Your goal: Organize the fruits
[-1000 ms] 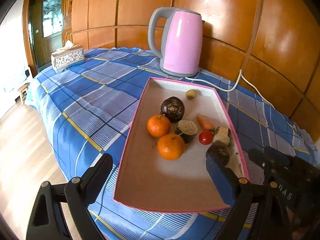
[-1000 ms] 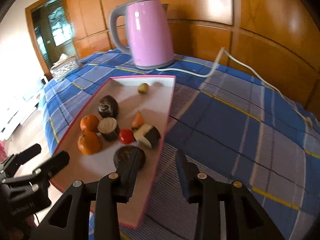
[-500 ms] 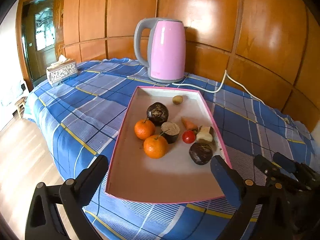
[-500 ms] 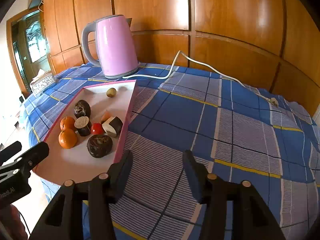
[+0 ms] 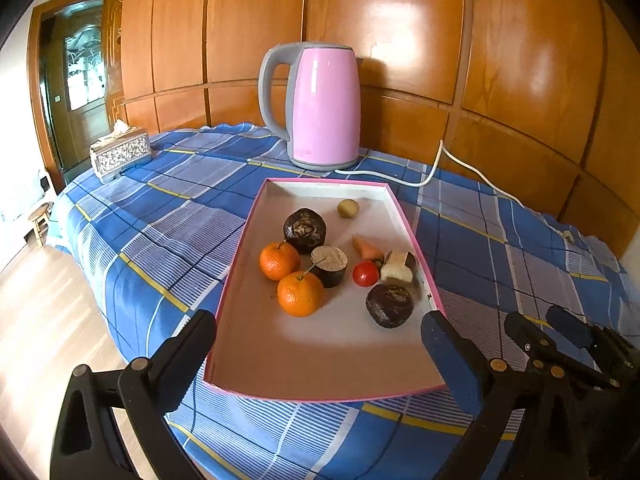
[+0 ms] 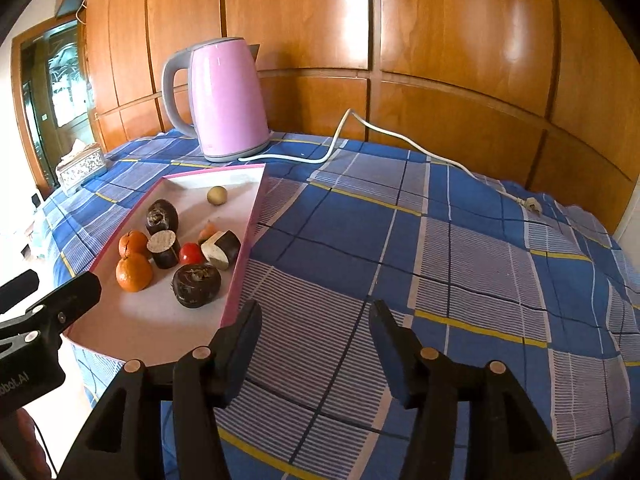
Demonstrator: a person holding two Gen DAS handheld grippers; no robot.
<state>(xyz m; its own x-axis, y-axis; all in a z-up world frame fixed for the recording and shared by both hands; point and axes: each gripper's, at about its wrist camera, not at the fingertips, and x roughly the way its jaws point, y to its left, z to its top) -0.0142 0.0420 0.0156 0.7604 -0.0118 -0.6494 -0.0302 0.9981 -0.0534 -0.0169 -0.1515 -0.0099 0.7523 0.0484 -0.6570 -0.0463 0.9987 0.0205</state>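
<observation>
Fruits sit in a pink-rimmed tray on the blue plaid tablecloth, mostly in its middle and right part. Two oranges touch each other left of centre, the nearer one's stem leaning on a cut dark piece. A dark round fruit lies just behind them, a small yellowish fruit alone near the far end. On the right: a red tomato, an orange carrot-like bit, a pale cut chunk by the right rim, and another dark round fruit nearest.

Left gripper hangs over the tray's near end, fingers spread wide, holding nothing. Right gripper is over bare cloth right of the tray, fingers apart, empty.

Far back stand a pink kettle with white cord, and a tissue box far left.
</observation>
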